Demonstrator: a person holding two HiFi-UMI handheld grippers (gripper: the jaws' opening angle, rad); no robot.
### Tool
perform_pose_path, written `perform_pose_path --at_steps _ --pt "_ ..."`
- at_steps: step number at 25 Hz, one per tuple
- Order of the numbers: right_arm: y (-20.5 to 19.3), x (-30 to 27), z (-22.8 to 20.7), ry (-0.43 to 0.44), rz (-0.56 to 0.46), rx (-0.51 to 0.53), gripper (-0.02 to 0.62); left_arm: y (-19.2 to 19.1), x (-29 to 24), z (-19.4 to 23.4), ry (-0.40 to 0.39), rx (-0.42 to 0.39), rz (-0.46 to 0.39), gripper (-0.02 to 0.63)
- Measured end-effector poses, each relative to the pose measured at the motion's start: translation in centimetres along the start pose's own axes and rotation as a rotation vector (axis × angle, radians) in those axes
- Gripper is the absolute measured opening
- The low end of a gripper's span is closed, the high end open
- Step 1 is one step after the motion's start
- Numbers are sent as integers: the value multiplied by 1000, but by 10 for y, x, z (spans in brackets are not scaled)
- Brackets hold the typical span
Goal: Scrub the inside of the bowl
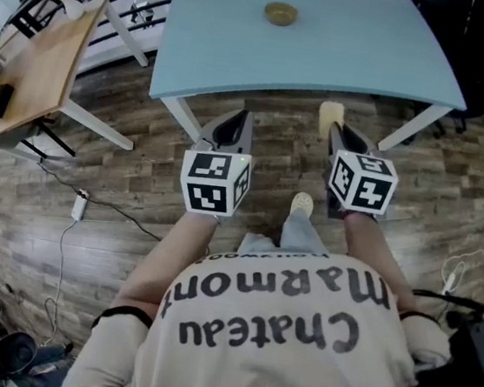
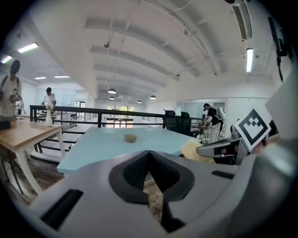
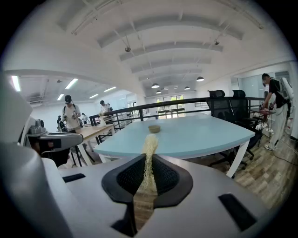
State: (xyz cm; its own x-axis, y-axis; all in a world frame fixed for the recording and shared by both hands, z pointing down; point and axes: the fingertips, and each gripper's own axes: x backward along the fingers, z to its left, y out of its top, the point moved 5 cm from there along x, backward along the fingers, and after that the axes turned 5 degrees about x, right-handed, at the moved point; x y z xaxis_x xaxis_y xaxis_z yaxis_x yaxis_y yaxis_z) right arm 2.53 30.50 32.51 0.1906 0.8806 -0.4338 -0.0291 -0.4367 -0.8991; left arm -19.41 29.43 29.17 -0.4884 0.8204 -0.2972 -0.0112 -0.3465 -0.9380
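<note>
The bowl (image 1: 281, 13) sits toward the far side of the table (image 1: 354, 62), well apart from both grippers, so your step in hand is the approach. Close in on the near edge first, then bring the left gripper (image 1: 236, 117) to the bowl's rim; you will need to part its jaws, which are pressed together on nothing. Your right gripper (image 3: 148, 162) is clamped on the pale fibrous scrubber (image 3: 149, 146), which stands out ahead of the jaws; keep that clamp firm. Both grippers are side by side before your body, tilted slightly down, short of the table's near edge.
</note>
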Motion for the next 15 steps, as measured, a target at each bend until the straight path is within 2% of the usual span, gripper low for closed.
perform_pose_path --at_steps 7,15 --pt "3 -5 4 -4 -16 -8 58 3 7 9 9 -12 -12 3" --pt "16 -32 7 33 -6 -3 58 7 -6 27 42 24 -12 3"
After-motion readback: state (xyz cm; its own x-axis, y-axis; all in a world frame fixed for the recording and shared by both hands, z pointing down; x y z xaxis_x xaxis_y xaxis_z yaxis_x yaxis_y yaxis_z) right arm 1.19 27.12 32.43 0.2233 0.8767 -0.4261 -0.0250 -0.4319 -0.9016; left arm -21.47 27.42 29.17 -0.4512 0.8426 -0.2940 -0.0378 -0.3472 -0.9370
